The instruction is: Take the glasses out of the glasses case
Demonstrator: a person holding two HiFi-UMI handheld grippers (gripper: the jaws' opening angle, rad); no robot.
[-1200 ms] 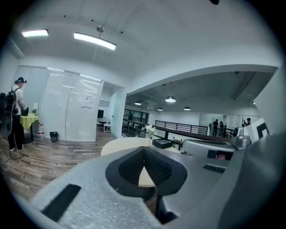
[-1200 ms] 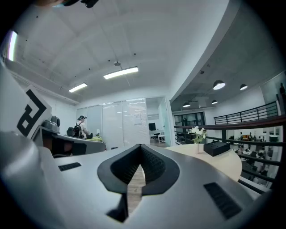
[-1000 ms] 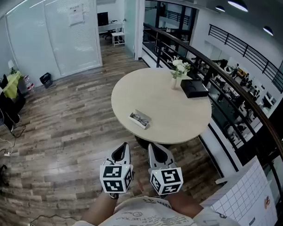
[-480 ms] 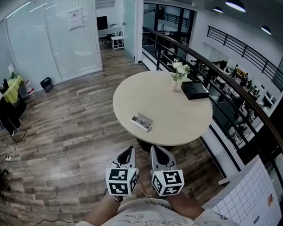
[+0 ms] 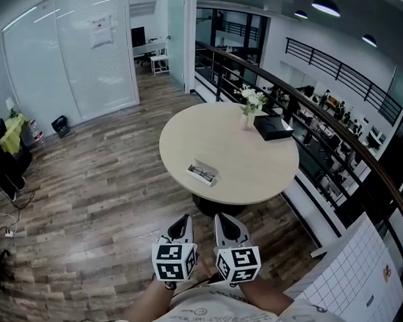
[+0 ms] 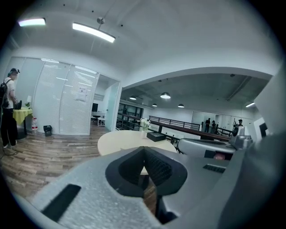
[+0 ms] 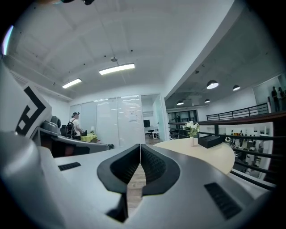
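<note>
Well back from the round tabletop (image 5: 248, 158), where the glasses case (image 5: 202, 172) lies near the front edge, the left gripper (image 5: 180, 223) and right gripper (image 5: 225, 225) hover with jaws pressed together, empty.

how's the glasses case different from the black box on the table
The glasses case is pale, with dark glasses showing in it; the black box is solid black. The glasses case lies by the table's near edge, the black box at its far side beside the flower vase. Both lie flat on the table, untouched.
</note>
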